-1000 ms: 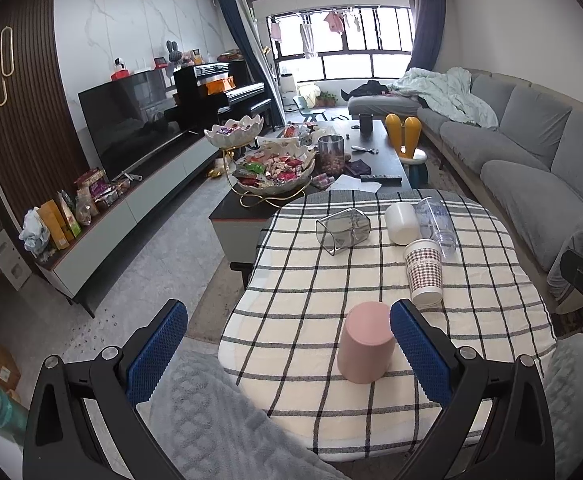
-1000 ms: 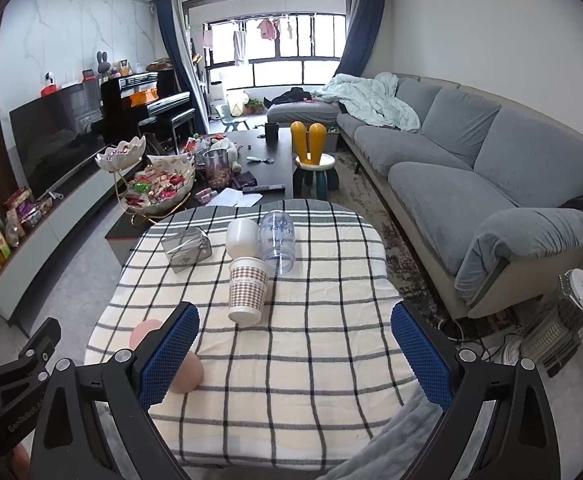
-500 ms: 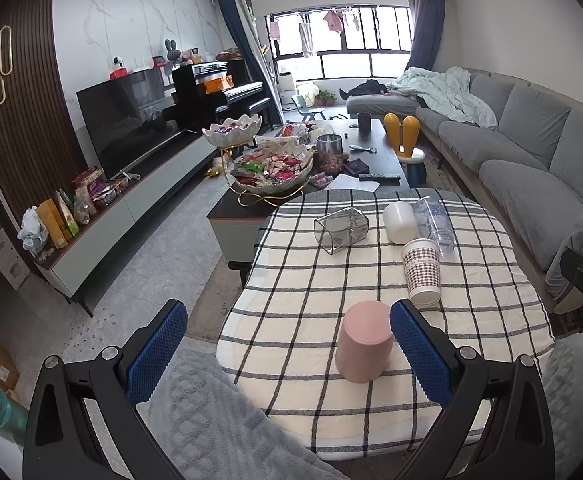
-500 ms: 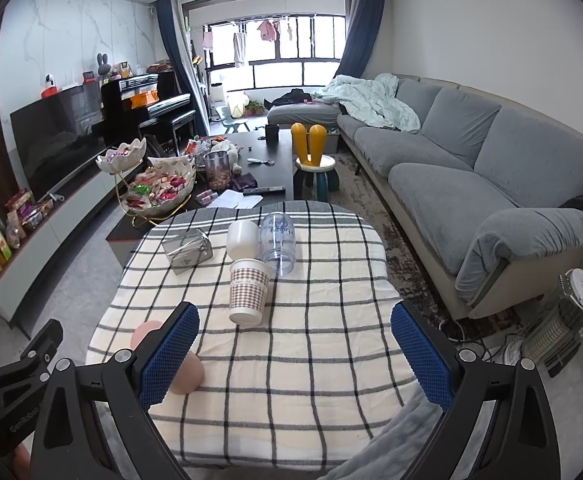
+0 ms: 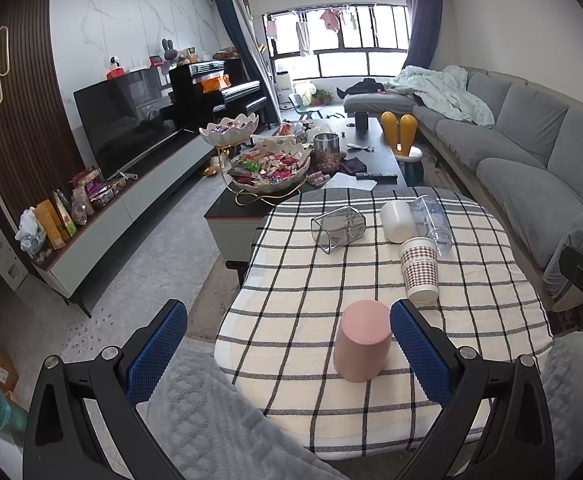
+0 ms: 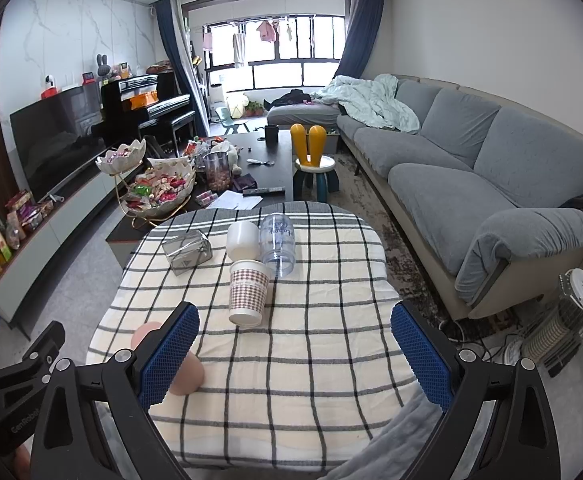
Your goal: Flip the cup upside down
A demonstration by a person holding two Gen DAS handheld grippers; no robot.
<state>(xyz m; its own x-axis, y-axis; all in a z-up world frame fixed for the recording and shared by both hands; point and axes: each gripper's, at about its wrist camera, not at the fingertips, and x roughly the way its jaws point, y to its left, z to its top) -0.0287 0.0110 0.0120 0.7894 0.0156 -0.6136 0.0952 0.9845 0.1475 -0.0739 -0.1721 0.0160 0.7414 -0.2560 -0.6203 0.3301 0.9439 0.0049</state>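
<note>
**Pink cup upside down near the table's front edge**

We see the checked table [image 5: 471,280] carrying everything. Our left gripper [image 5: 289,354] and right gripper [image 6: 295,354] both hold their jaws wide apart, gripping nothing. The pink cup [image 5: 362,341] stands mouth-down, just beside the left gripper's right finger. Behind it lies a patterned paper cup [image 5: 420,270].

On the checked tablecloth [image 5: 315,280] stand or lie five vessels: one pink cup [image 5: 362,341], one patterned paper cup [image 5: 420,270], one white cup [image 5: 397,221], one clear plastic cup [image 5: 433,220] and one glass container [image 5: 338,229].
</note>
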